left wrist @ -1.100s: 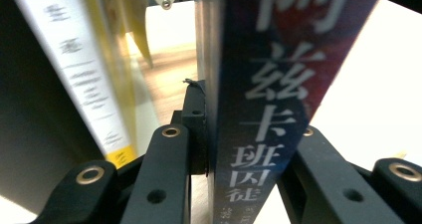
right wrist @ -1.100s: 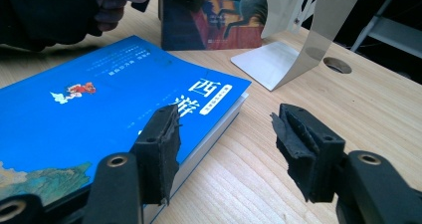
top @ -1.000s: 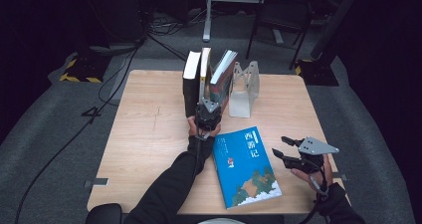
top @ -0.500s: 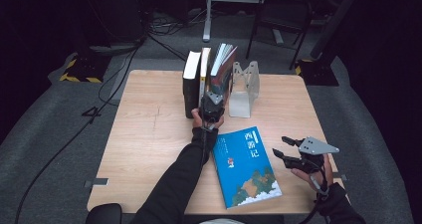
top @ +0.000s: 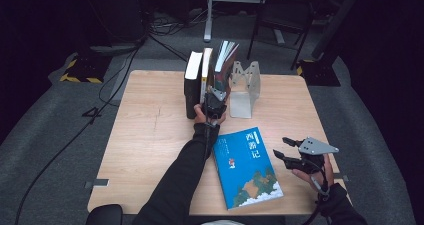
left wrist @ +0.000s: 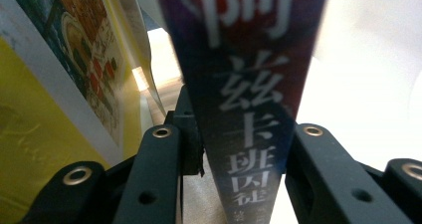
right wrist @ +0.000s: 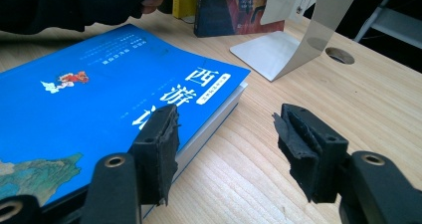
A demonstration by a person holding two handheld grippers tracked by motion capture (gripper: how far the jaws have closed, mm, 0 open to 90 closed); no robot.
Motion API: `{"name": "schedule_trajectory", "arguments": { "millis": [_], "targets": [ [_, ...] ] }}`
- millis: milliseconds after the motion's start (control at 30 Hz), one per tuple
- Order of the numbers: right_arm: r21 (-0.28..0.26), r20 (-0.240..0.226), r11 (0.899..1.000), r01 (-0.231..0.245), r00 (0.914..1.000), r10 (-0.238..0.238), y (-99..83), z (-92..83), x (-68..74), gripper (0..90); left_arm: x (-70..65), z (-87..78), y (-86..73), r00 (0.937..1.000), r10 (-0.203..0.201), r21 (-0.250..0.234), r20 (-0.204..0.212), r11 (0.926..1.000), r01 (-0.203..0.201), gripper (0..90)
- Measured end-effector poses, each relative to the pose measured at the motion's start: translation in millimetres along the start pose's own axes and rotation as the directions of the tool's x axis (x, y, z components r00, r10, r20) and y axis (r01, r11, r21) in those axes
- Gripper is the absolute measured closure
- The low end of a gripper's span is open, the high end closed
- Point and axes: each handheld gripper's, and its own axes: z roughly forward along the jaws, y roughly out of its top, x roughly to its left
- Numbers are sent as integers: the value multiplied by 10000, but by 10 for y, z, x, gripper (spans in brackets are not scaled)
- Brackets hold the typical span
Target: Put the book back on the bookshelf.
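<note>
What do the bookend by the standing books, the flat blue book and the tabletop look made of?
The L-shaped silver bookend looks like thin bent sheet metal: smooth, semi-glossy, mirroring the wood, with punched holes. The flat blue book seems a paperback: glossy printed card cover over a white paper page block. The light wooden tabletop shows grain lines and a matte finish, though solid wood or veneer is unclear.

We take the metal bookend (top: 246,87) as landmark. Three upright books (top: 205,77) stand just left of it at the table's (top: 150,135) far edge. A flat book (top: 247,167) lies nearer us, before it. Right gripper (top: 281,148) sits right of that book.
</note>
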Motion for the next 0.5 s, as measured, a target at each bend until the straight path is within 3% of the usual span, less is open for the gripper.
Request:
{"name": "schedule_trajectory", "arguments": {
  "millis": [167,200,500],
  "targets": [
    [-8,23,10000,-9,10000,9,-2,0,-2,405,9,-32,-9,9998,152,112,85,9998,-152,648],
    [-8,23,10000,-9,10000,9,-2,0,-2,405,14,-61,-15,9987,495,80,107,9987,-496,648],
    [12,79,9999,-114,9999,114,-5,5,-8,393,52,-248,-54,9925,1191,29,290,9929,-1193,618]
  ]
}}
